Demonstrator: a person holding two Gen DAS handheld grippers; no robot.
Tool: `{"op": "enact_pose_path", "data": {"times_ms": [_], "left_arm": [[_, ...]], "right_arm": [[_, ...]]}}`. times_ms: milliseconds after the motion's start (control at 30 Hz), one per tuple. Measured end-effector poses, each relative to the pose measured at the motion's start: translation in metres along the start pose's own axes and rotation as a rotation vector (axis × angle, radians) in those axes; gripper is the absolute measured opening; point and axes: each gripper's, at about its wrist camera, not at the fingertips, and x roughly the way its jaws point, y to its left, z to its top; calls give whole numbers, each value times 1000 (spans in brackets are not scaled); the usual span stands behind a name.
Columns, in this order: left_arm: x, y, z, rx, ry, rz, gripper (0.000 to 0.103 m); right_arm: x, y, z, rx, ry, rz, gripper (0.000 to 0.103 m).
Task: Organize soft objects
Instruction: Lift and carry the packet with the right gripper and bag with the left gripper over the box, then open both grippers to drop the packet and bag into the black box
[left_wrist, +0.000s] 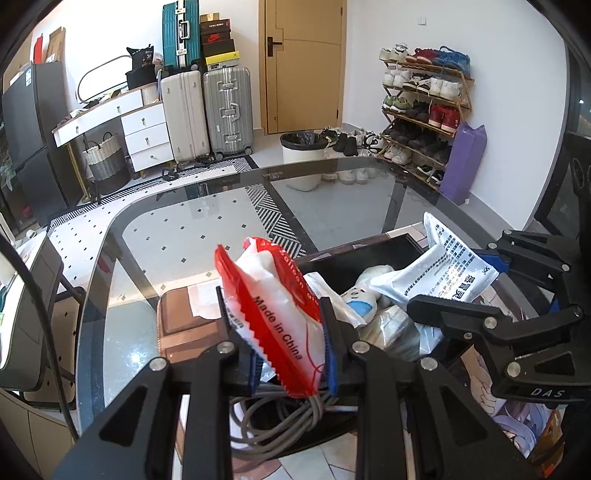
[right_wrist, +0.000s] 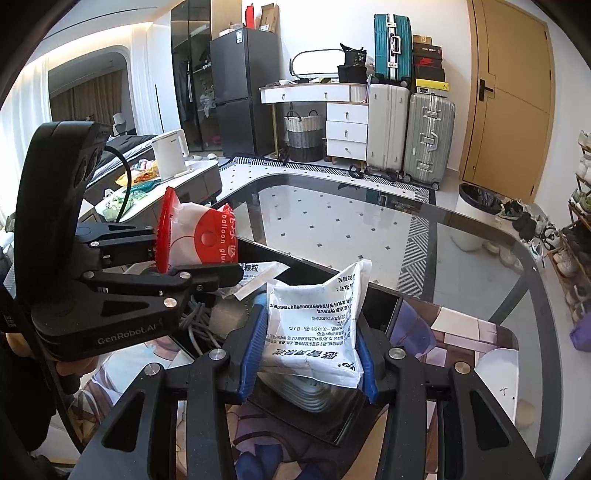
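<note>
Red and white plastic fills the left gripper (left_wrist: 291, 332): its blue-padded fingers (left_wrist: 330, 343) are pinching a puffy red-and-white packet (left_wrist: 273, 306) printed "Made in China", held upright above the near edge of the glass table (left_wrist: 177, 236). From the right wrist view the same packet (right_wrist: 195, 236) sits clamped in that gripper (right_wrist: 184, 258) at the left, raised over the black tray (right_wrist: 325, 273).

The right gripper (right_wrist: 308, 350) has its blue fingers (right_wrist: 253, 350) closed on a white pouch (right_wrist: 314, 325) covered in black Chinese print, squeezing it at both side edges so that it bulges between them. The pouch hangs just above the tray. In the left wrist view this pouch (left_wrist: 443, 273) shows at the right, held by the right gripper (left_wrist: 454, 291) over the tray's near right part.

Inside the black tray (left_wrist: 354, 258) lie more soft things: a small white plush toy (left_wrist: 365, 291) with a blue patch, near the middle, and clear-wrapped packets (left_wrist: 391, 328) just beside it toward the near side. A bundle of grey cable (left_wrist: 288, 417) lies under the left gripper at the near edge. Beyond the far edge of the table stand a white bin (left_wrist: 301, 147) on the floor and a shoe rack (left_wrist: 424, 110) against the right wall.
</note>
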Motion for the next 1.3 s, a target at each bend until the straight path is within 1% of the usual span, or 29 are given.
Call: {"op": "enact_pose_path", "data": {"times_ms": [200, 400, 967, 1167, 1200, 1267, 1300], "left_arm": [[7, -1, 1, -1, 10, 2, 24], [14, -3, 0, 8, 23, 23, 24], [20, -8, 0, 20, 31, 35, 25], [20, -6, 1, 11, 30, 30, 25], [20, -6, 2, 7, 31, 30, 26], [20, -5, 1, 2, 29, 28, 28], [18, -5, 1, -2, 25, 23, 36]], "right_arm": [[7, 2, 0, -17, 13, -13, 44], [17, 8, -3, -46, 34, -39, 44], [27, 15, -8, -86, 60, -37, 44], [25, 15, -8, -86, 54, -33, 44], [25, 15, -8, -85, 52, -31, 44], [21, 14, -8, -84, 46, -32, 48], [20, 14, -8, -83, 43, -34, 49]]}}
